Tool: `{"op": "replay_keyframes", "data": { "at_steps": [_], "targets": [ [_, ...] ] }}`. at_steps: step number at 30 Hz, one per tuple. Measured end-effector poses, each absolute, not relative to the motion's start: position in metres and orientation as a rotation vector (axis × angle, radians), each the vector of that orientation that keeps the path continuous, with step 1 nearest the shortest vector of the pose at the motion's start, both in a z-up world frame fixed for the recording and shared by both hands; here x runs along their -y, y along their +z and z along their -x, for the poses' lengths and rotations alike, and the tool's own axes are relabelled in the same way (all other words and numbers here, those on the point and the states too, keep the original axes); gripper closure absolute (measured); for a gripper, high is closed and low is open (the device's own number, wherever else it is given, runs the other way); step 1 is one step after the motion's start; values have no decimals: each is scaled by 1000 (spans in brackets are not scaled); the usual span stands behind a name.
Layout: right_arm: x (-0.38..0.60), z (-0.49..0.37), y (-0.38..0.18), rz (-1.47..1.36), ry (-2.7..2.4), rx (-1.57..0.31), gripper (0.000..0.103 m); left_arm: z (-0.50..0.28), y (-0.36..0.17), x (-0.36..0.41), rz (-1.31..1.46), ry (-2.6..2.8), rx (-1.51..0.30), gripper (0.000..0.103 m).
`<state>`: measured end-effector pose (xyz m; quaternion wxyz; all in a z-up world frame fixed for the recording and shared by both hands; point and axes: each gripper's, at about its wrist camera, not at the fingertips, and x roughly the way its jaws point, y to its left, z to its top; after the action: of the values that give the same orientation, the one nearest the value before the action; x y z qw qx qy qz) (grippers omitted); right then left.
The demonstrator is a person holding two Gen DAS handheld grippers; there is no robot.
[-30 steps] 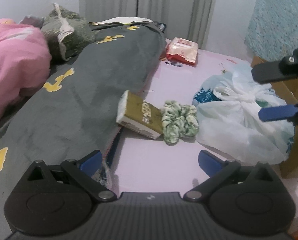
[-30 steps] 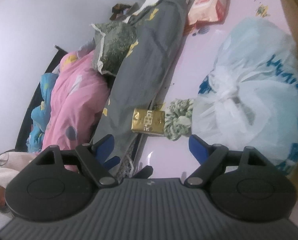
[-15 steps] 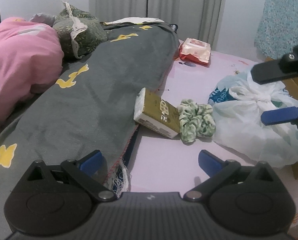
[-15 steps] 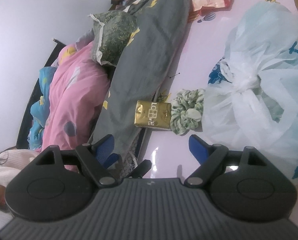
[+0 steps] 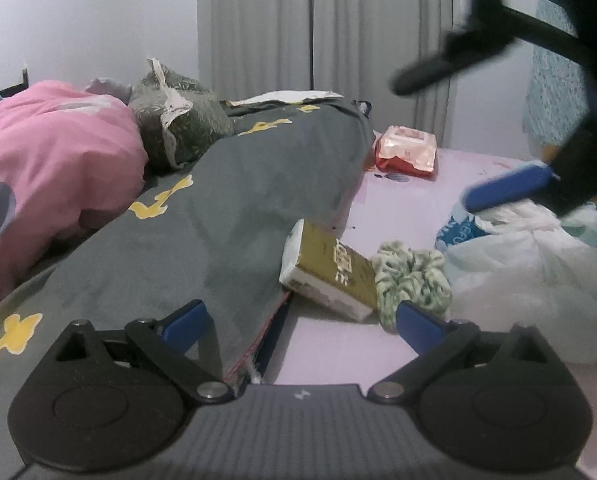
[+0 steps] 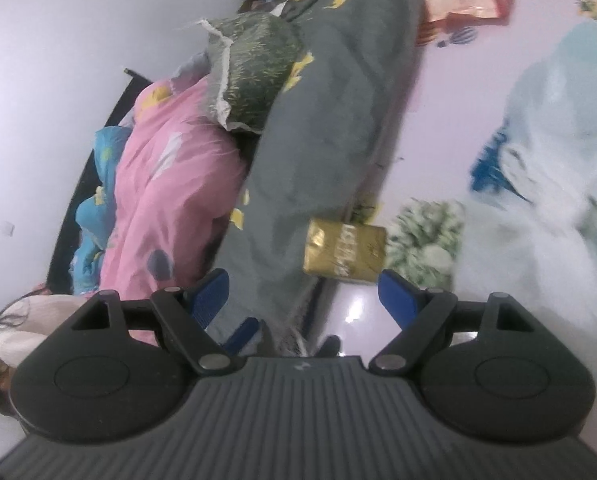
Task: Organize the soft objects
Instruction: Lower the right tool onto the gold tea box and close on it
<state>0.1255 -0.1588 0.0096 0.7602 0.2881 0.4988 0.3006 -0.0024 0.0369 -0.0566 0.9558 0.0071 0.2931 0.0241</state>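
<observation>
Scrunchie point(image 5: 412, 280) (green/white) touching gold pack point(image 5: 336, 270), lettering unreadable, both grippers, left point(image 5: 300, 322) & right point(image 6: 304, 294), empty, jaws apart

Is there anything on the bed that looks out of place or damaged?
Yes. The gold packet lies tilted, one end propped on the grey blanket's edge. That blanket's hem is frayed, with loose threads hanging. Beside the packet, the green scrunchie lies touching it.
</observation>
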Motion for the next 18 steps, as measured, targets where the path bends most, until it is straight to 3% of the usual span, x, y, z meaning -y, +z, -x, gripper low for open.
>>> {"op": "replay_keyframes", "data": {
  "at_steps": [6,8,11,14,18],
  "targets": [
    [134,-162,-2,-628,711,-1065,25,-8,-63,-36,26,54,-568,24],
    [127,-174,-12,-627,716,-1072,31,-13,-66,-36,44,43,-581,37],
    [117,-192,-33,-638,703,-1111,44,-20,-73,-38,87,41,-610,46],
    [112,-205,-53,-662,694,-1128,51,-26,-78,-40,119,38,-617,49],
    [105,-217,-74,-675,692,-1134,52,-32,-82,-37,125,15,-628,50]
  ]
}}
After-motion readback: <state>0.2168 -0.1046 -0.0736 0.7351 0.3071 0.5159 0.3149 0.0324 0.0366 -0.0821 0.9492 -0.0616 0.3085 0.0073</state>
